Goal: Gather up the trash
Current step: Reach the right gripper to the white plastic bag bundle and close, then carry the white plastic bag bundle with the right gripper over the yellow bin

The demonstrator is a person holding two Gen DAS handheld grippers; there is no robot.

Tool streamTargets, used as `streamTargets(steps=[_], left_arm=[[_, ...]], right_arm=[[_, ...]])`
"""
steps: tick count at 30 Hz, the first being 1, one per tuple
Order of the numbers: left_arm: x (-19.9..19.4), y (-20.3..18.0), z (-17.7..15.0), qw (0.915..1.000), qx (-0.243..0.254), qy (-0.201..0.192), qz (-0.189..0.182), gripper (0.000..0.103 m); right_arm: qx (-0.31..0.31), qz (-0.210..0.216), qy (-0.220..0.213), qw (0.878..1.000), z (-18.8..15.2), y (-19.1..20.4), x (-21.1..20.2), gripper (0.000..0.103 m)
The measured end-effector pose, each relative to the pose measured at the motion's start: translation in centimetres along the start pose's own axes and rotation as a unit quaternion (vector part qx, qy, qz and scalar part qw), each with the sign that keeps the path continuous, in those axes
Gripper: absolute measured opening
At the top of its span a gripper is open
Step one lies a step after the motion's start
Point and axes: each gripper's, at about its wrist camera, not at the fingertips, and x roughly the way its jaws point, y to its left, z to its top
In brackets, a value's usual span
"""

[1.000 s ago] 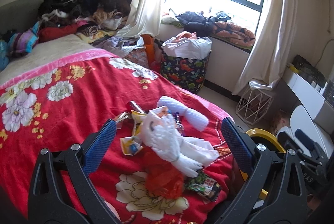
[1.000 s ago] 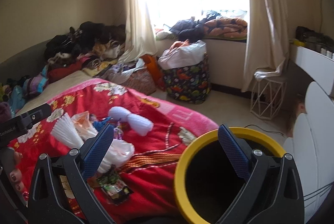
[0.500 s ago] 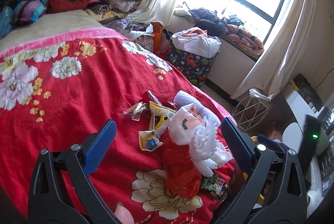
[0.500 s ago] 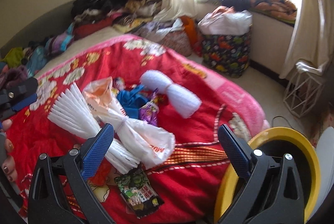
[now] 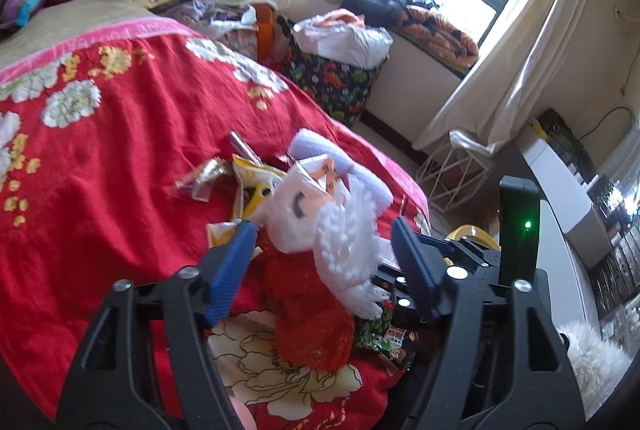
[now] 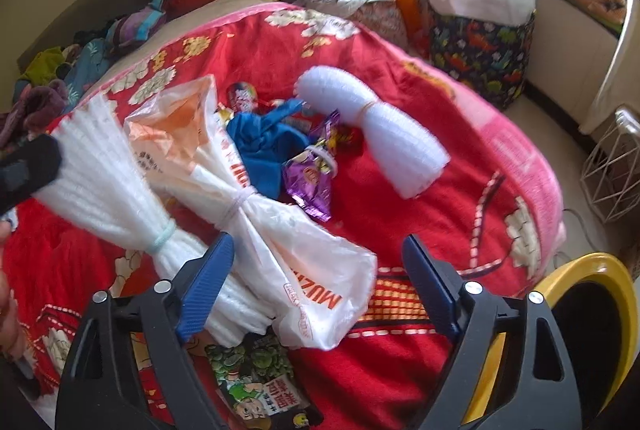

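Trash heaped on red floral blanket | left gripper closing around white foam-net bundle — no contact yet | right gripper narrowing over white plastic bag — yellow-rimmed bin beside bed for drop-off.

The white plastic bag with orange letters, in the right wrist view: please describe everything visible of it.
The white plastic bag is thin, crinkled film with orange print, cinched at its middle by a band, so both ends flare. It lies slanted on the red blanket, against a white foam bundle, over a green snack packet.
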Motion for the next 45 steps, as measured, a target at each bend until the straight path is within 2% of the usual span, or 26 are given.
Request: streamTargets(steps=[5,7,10,14,16,25,34,45], left_arm=[[1.5,-0.3,-0.5,0.9997,0.008,0.024,-0.001,0.041],[2.0,-0.2,-0.7,0.9994,0.007,0.034,0.004,0.029],[2.3,0.2,-0.9,0.999,0.001,0.045,0.001,0.018],[1.9,0.2,-0.8,0.9992,0.004,0.039,-0.006,0.014],[1.4,0.0,-0.7,0.9995,0.004,0.029,-0.011,0.014],[-1.1,-1.3,0.7,0.9994,0.014,-0.014,-0.029,0.013],[-2.4,-4.5,1.1,0.9967,0.043,-0.033,-0.06,0.013],[-1.9,-8.0,0.7,0.9934,0.076,-0.028,-0.082,0.013]], right_arm=[[0.01,0.025,0.014,1.0,-0.5,0.2,0.8,0.073],[0.021,0.032,0.013,0.999,-0.6,0.1,0.8,0.068],[0.032,0.044,0.01,0.998,-0.9,-0.1,0.7,0.056],[0.031,0.051,0.0,0.998,-1.0,0.1,0.1,0.037],[0.03,0.051,-0.013,0.998,-0.9,0.3,-0.5,0.025],[0.076,0.063,-0.085,0.992,-0.6,-1.1,-5.1,0.024],[0.125,0.035,-0.144,0.981,-1.2,-4.1,-10.3,0.024],[0.186,0.005,-0.169,0.968,-4.5,-7.9,-14.0,0.024]])
